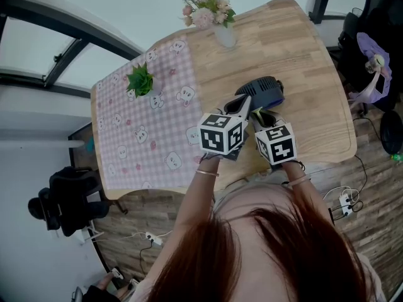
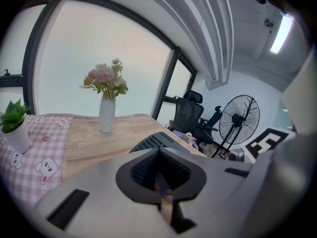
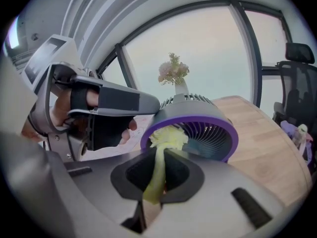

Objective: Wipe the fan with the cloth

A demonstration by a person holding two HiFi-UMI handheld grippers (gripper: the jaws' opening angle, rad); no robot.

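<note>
A small dark fan [image 1: 264,89] with a purple rim lies tilted on the wooden table [image 1: 315,106]. In the right gripper view the fan's [image 3: 208,130] grille faces me. My right gripper [image 3: 157,182] is shut on a yellow-green cloth [image 3: 166,139], and the bunched end is pressed against the rim's left side. My left gripper [image 3: 144,104] reaches in from the left onto the fan's upper edge. In the left gripper view its jaws [image 2: 162,188] stand together with a bit of purple rim between them, and the fan's ribbed body [image 2: 151,142] lies just beyond. Both grippers [image 1: 242,104] [image 1: 259,114] meet at the fan's near side.
A white vase of flowers [image 1: 217,19] stands at the table's far edge. A small potted plant [image 1: 140,80] sits on the pink checked cloth [image 1: 145,137] on the left half. Off the table are an office chair [image 2: 190,115], a standing fan [image 2: 240,120] and another chair [image 1: 69,200].
</note>
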